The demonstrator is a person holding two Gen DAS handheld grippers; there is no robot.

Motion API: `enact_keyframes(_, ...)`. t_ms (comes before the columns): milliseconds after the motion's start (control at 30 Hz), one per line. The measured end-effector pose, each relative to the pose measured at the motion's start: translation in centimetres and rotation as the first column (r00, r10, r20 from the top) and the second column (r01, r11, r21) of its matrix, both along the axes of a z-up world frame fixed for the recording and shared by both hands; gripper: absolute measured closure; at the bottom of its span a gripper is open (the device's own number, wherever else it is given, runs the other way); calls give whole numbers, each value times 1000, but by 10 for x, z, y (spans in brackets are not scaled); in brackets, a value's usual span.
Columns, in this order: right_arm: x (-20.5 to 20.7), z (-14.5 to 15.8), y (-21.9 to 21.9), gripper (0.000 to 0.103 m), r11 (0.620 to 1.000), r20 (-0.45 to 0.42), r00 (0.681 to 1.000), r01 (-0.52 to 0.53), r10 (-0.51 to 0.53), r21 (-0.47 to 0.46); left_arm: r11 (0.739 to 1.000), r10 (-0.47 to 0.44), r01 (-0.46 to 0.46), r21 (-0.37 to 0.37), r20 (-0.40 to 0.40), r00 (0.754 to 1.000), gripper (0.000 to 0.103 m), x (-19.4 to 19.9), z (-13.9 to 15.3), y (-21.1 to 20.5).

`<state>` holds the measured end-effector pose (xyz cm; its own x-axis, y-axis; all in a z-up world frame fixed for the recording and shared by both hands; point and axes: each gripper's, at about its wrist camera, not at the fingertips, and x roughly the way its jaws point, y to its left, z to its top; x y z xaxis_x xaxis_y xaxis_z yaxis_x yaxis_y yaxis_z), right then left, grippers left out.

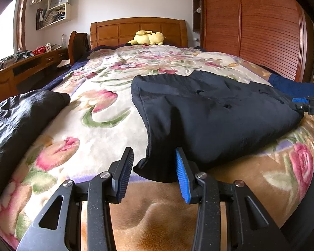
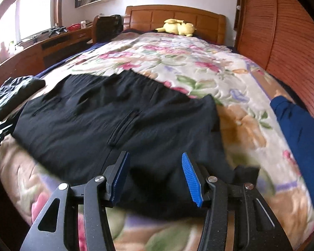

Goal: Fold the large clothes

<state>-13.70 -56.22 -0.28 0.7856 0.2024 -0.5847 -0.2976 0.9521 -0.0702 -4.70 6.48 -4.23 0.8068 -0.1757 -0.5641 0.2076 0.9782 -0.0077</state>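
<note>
Bedroom, floral blanket [image 1: 90, 129]: black trousers [image 1: 209, 113] lie flat near the bed's foot edge for folding; left gripper [image 1: 155, 173] and right gripper [image 2: 155, 177] gape, holding nothing.

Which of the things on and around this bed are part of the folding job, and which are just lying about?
Part of the job:
black trousers
dark crumpled garment
blue garment
left gripper
right gripper

Lying about:
yellow plush toy
floral blanket
red basket
wall shelves
</note>
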Motion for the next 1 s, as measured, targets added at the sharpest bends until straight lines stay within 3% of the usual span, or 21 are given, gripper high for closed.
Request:
enact_keyframes(133,1,-12,-7,35,1000,-22,1000,-8,8,6,1000,-5,5,-3,-4,1000,62,0,-1,1)
enact_keyframes(300,0,-24,-7,33,1000,15,1000,-14,14,-14,1000,-10,10,5,-6,1000,62,0,-4,0)
enact_keyframes(467,-7,-34,-6,32,999,58,998,17,-19,31,1000,-15,14,19,1,1000,62,-1,-8,-3)
enact_keyframes(733,-10,-48,8,31,999,91,995,34,-33,-6,1000,-15,15,12,1,1000,62,-3,-11,-5)
enact_keyframes(933,9,-46,12,31,1000,20,1000,13,-13,-15,1000,-1,0,-20,-24,1000,62,1,-10,-5)
enact_keyframes(1000,9,-44,10,31,1000,22,1000,4,-4,0,999,-6,4,-41,-32,999,75,2,-8,-6)
